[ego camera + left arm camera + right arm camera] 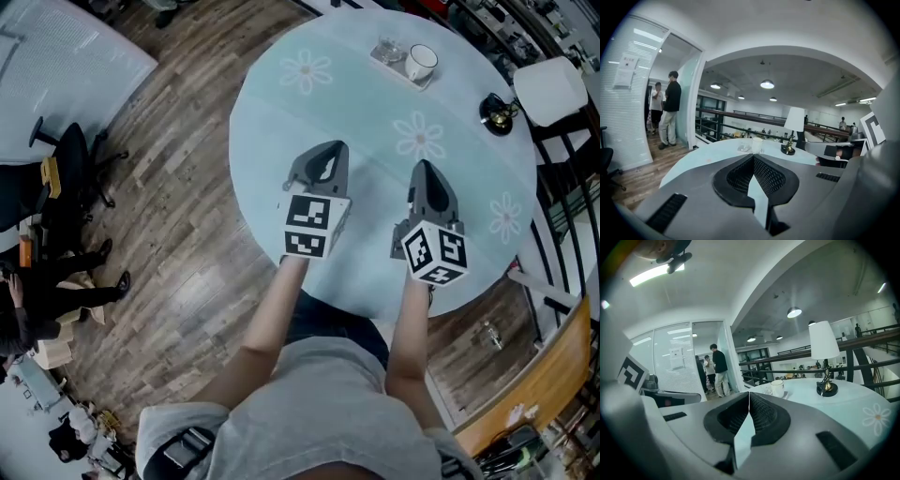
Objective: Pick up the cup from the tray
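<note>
White cup (421, 62) on far tray (397, 71), clear item (387, 49) beside it too small to identify; left gripper (330, 148) and right gripper (422, 167) pressed together, empty, well apart from it.

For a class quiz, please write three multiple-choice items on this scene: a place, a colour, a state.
1. Where is the cup? A on the tray across the table; B at the table's near edge; C in a gripper.
2. Its colour? A red; B white; C black.
3. The left gripper and right gripper are: A both open; B holding the cup; C both shut, empty.
1 A, it stands on the tray; 2 B, white in every view; 3 C, jaws meet with nothing between.
</note>
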Demonstrator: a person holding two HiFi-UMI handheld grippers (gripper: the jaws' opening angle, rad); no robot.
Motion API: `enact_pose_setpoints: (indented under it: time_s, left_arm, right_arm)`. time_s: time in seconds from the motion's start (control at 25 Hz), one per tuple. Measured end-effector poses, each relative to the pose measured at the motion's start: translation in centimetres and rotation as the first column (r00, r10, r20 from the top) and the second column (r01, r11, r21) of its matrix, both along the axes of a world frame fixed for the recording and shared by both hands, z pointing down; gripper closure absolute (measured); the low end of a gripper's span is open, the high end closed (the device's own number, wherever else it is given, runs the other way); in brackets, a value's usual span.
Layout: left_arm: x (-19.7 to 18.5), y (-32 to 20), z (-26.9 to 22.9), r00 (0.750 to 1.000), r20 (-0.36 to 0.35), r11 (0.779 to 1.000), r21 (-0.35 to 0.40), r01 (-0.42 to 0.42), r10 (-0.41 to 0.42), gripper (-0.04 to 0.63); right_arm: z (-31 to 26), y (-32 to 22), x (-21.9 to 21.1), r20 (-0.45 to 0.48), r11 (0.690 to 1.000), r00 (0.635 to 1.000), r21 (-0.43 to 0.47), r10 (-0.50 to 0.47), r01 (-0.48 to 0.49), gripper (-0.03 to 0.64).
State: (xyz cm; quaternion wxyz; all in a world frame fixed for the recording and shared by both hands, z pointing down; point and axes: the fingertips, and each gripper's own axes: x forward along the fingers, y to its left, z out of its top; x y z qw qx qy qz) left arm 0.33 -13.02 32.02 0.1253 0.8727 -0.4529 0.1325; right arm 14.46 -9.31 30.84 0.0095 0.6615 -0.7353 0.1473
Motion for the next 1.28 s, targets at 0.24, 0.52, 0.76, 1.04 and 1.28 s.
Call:
enact_pose_setpoints:
  time_s: [0.24, 0.52, 0.76, 1.04, 1.28]
  left_arm:
    - [0.6, -3.9, 1.5, 1.000, 0.002, 1.000, -0.020, -0.024, 0.024, 0.588]
    - [2.6, -9.4, 3.1, 0.998, 0.018, 0.998, -0.021, -0.064, 0.065, 0.588]
    - [4.6, -13.1, 3.6, 0.995, 0.036, 0.996, -0.005, -0.092, 0.093, 0.588]
    - [6.7, -16.3, 5.4, 0.993, 0.048, 0.994, -0.005, -0.110, 0.111, 0.588]
    - [6.2, -17.1, 7.4, 0.994, 0.035, 0.994, -0.046, -0.100, 0.101, 0.588]
  right_arm:
    - [2.4, -2.9, 0.6, -0.016, 0.999, 1.000, -0.050, 0.002, -0.003, 0.609]
    - [4.8, -8.1, 2.5, -0.056, 0.995, 0.998, -0.095, -0.029, 0.024, 0.609]
    - [5.4, -12.4, 4.7, -0.066, 0.994, 0.996, -0.099, -0.054, 0.047, 0.609]
    - [6.8, -17.2, 6.8, -0.046, 0.987, 0.989, -0.090, -0.141, 0.136, 0.607]
    - [9.3, -20.5, 6.1, -0.058, 0.972, 0.979, -0.142, -0.196, 0.186, 0.606]
